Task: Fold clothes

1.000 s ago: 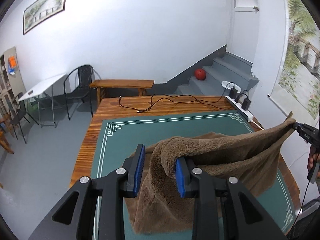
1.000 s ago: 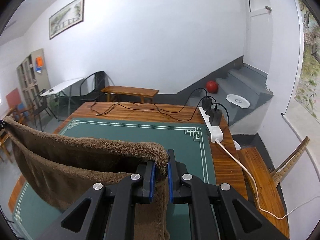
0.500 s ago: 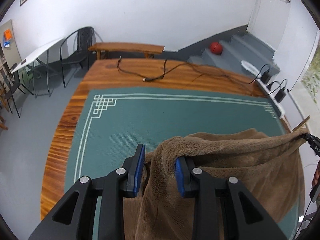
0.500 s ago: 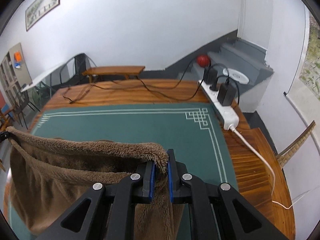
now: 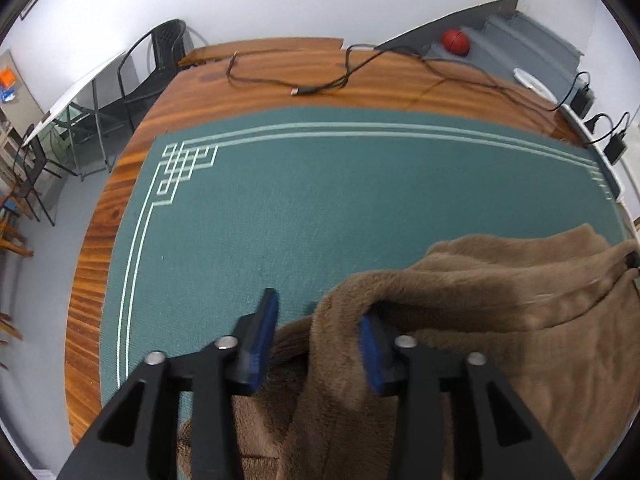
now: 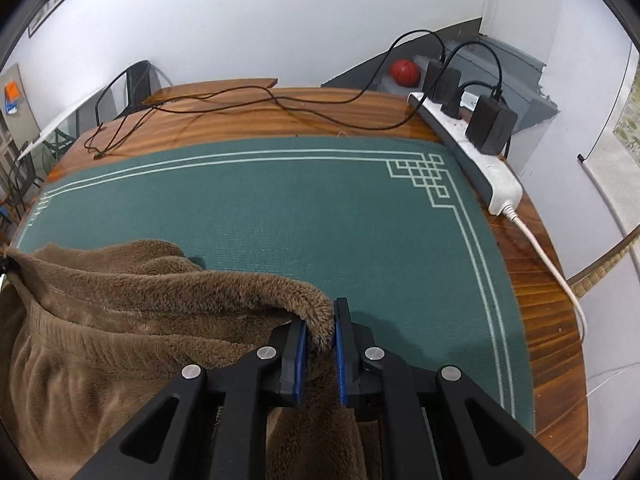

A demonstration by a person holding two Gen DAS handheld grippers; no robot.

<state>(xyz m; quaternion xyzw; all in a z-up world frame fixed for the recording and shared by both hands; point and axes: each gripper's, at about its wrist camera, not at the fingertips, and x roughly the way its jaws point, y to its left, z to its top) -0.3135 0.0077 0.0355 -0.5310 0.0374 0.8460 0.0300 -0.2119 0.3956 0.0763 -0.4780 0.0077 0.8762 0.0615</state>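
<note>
Both tools point steeply down at the worktop [image 5: 256, 76], and between them we carry one brown fleece garment [image 5: 500, 312]. Our left tool [image 5: 320, 328] is opening its jaws: the left blue pad stands clear of the cloth, with green mat [image 5: 320, 200] showing in the gap beside it, while a thick fold of the garment drapes over the right pad and hangs down between the two fingers. So on that side the cloth rests on one finger and is no longer pinched.

Our right tool [image 6: 320, 340] has its jaws drawn almost together, clamped on a corner of the same fleece [image 6: 140, 320]; the pile bulges up from between the blue pads.

From the right tool the garment runs off to the left in a raised ridge and sags below it in soft ribs. In the left wrist view the same ridge runs to the right, toward the frame edge, where a dark tip of the other tool just shows. The lower part of the cloth lies bunched on the near half of the mat; the far half is bare.

Beyond the mat, black cables [image 5: 340, 80] trail over the wood, and a white power strip [image 6: 480, 168] with black chargers sits along the right edge of the worktop. An orange ball [image 6: 405, 73] lies on grey steps behind.
</note>
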